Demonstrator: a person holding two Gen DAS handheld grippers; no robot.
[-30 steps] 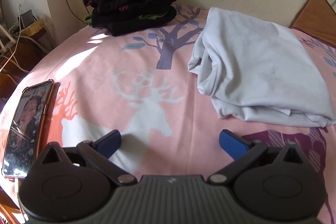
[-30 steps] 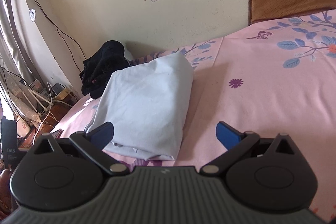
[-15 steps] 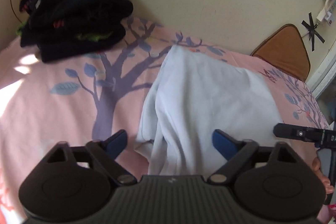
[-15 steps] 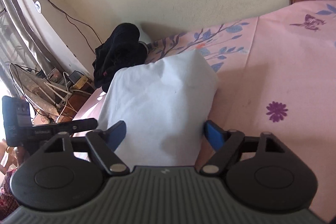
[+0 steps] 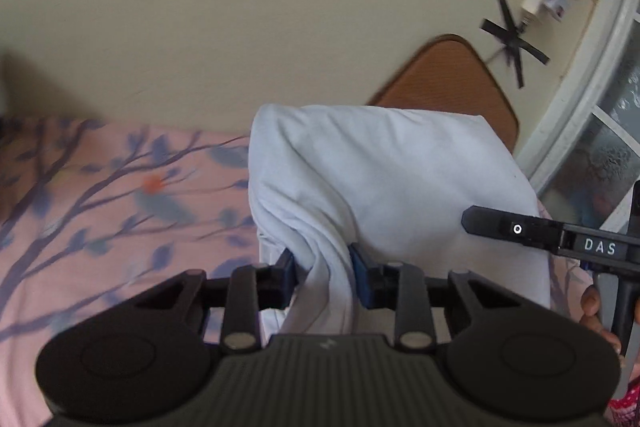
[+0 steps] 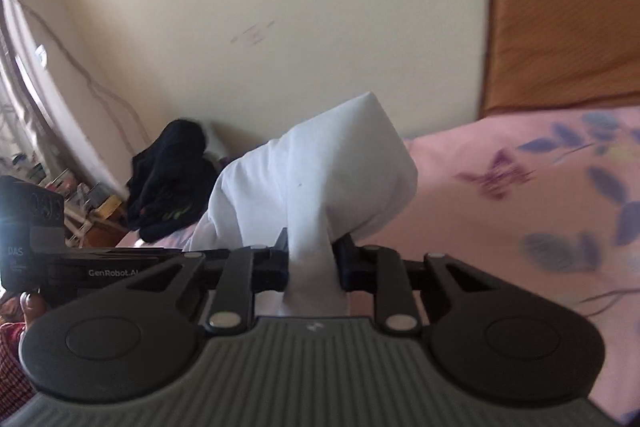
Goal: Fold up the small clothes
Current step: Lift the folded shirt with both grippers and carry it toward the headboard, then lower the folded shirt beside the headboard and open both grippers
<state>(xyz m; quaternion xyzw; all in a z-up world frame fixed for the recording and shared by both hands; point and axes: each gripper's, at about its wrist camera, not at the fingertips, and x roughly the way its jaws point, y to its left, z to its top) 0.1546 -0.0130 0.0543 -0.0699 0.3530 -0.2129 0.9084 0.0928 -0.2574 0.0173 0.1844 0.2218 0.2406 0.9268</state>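
Pink bedsheet (image 5: 100,227) printed with branches and leaves covers the bed, with a cream wall behind and a brown headboard (image 6: 560,27) at the far right. On the sheet sits the white garment (image 5: 392,187), already bundled into a thick fold. The left gripper (image 5: 322,267) is closing on a bunched ridge at the garment's near left edge, cloth pinched between its blue pads. The right gripper (image 6: 312,255) is closing too, with a narrow gather of the same cloth between its jaws at the near right end, the fabric rising in a peak beyond it. A dark pile of clothes (image 6: 168,183) lies at the far left by the wall.

To do this step well, both grips should probably catch every layer before lifting, and the two hands should rise together and level, so the fold stays squared instead of sagging open in the middle.
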